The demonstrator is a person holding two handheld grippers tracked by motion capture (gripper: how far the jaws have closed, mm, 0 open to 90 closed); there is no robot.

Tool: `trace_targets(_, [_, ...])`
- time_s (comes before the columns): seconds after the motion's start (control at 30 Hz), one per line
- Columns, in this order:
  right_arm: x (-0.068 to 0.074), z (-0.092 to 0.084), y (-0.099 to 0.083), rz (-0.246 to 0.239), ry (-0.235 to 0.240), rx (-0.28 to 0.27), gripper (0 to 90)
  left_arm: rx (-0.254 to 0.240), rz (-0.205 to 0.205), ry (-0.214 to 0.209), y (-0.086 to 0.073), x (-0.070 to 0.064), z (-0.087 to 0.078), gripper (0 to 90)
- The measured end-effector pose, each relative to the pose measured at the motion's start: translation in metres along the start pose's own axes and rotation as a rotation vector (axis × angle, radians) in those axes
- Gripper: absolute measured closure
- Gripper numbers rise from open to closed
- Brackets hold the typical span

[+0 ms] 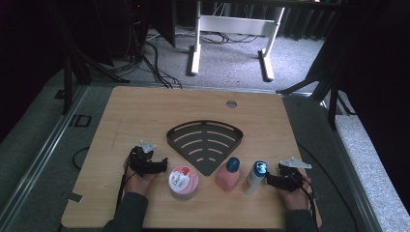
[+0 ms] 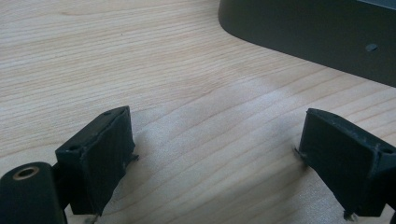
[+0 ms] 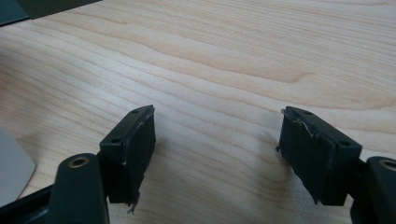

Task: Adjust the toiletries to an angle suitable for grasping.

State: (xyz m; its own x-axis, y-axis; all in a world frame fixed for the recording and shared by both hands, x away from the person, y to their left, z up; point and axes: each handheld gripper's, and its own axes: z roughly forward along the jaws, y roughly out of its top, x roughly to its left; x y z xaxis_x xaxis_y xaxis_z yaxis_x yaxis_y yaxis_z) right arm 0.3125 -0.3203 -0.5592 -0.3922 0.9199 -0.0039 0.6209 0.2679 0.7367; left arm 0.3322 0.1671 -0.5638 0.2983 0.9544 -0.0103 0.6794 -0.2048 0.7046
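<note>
Three toiletry items stand in a row near the desk's front edge, and none sits on the black corner shelf (image 1: pixel 205 143) behind them at the desk's middle, so the work of loading it looks not yet begun, with all three left to move. From left to right they are a round pink jar (image 1: pixel 183 182), a pink bottle with a blue cap (image 1: pixel 229 174) and a white bottle with a blue cap (image 1: pixel 254 177): one jar, two bottles, one shelf. The left gripper (image 1: pixel 153 165) rests on the desk just left of the jar, its jaws wide apart with nothing but bare wood between them in the left gripper view. The right gripper (image 1: pixel 273 181) lies just right of the white bottle, its jaws likewise spread and empty. A small round grommet (image 1: pixel 231 103) sits near the desk's back edge.
</note>
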Motion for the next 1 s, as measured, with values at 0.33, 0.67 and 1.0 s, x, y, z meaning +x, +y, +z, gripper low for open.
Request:
trace_targets(0.33, [0.005, -0.004, -0.003, 0.005, -0.006, -0.006, 33.1, -0.001, -0.002, 0.002, 0.0, 0.0, 0.0, 10.3])
trace_targets(0.67, [0.028, -0.034, -0.007, -0.064, 0.05, -0.055, 73.3, -0.001, -0.002, 0.002, 0.0, 0.0, 0.0, 10.3])
trace_targets(1.0, [0.062, -0.073, -0.02, -0.16, 0.106, -0.098, 90.0, 0.001, 0.0, 0.003, 0.0, -0.001, 0.0, 10.4])
